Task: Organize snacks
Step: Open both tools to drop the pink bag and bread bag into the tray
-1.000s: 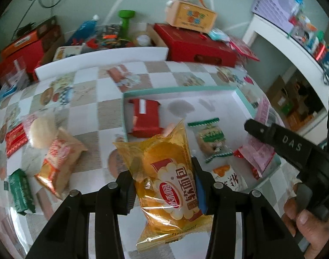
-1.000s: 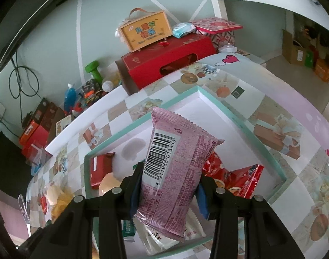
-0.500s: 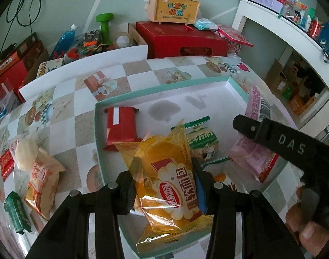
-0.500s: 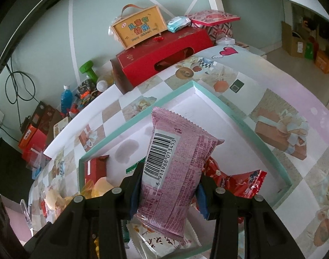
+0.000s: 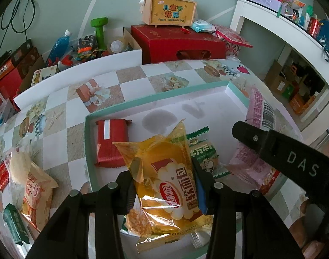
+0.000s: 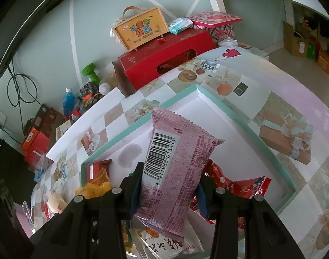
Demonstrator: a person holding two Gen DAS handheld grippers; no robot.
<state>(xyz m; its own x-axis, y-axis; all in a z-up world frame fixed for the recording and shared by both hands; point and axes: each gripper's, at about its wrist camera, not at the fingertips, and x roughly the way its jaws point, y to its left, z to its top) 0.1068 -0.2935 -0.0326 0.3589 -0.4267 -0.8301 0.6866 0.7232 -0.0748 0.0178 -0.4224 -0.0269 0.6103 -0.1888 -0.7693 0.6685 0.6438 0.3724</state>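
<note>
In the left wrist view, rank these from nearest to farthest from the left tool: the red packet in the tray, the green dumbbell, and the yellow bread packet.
1. Yellow bread packet: clamped in the left tool, over the tray.
2. Red packet: lying in the tray's left part, ahead and left.
3. Green dumbbell: upright beyond the table's far edge, by the wall.

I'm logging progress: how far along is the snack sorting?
Partly done. A red wrapped bar and a green-edged packet lie in the teal-rimmed tray. The left tool grips a yellow bread packet; the right tool a pink barcoded packet. An orange packet waits outside.
</note>
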